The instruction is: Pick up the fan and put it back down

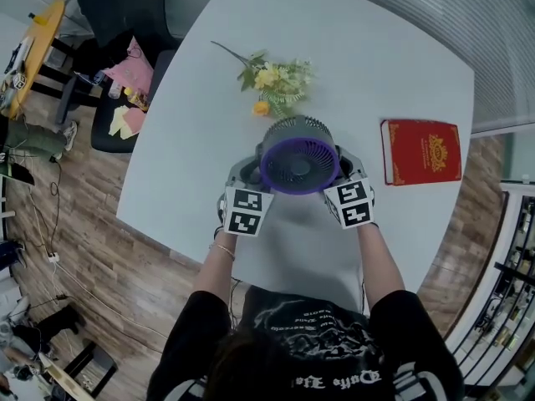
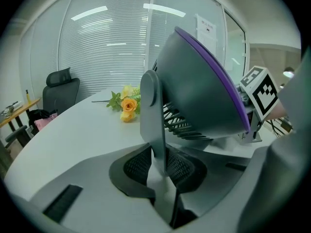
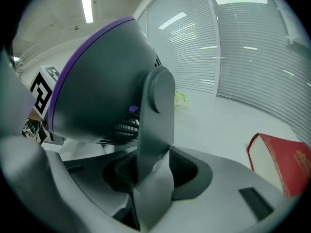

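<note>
Grey fan (image 1: 299, 153) with a purple front ring sits at the near middle of the white bench (image 1: 209, 140), face tilted up toward the head camera. It is held from both sides.

Left gripper (image 1: 251, 170) is closed on the fan's left upright (image 2: 153, 120). In the left gripper view both dark pads press the flat grey upright, one on each side (image 2: 158, 166). The fan head (image 2: 199, 91) hangs over the jaws to the right.

Right gripper (image 1: 349, 170) is closed on the right upright (image 3: 156, 120). In the right gripper view the upright stands between the pads, and both pads touch it (image 3: 153, 171). The fan head (image 3: 102, 81) is to its left.

Both grippers point down and forward, with their marker cubes (image 1: 245, 211) (image 1: 351, 203) just below the fan in the head view. Each gripper view shows the other gripper's cube past the fan (image 2: 262, 89) (image 3: 41, 93). Can't tell if the fan's base rests on the bench or is just off it.

Yellow flowers (image 1: 276, 82) with green leaves lie on the bench just behind the fan, also seen in the left gripper view (image 2: 125, 106). A red book (image 1: 422, 150) lies flat to the fan's right, apart from it, and shows in the right gripper view (image 3: 282, 159). A black office chair (image 2: 60, 89) stands off the bench's left side. Blinds cover the glass wall behind.
</note>
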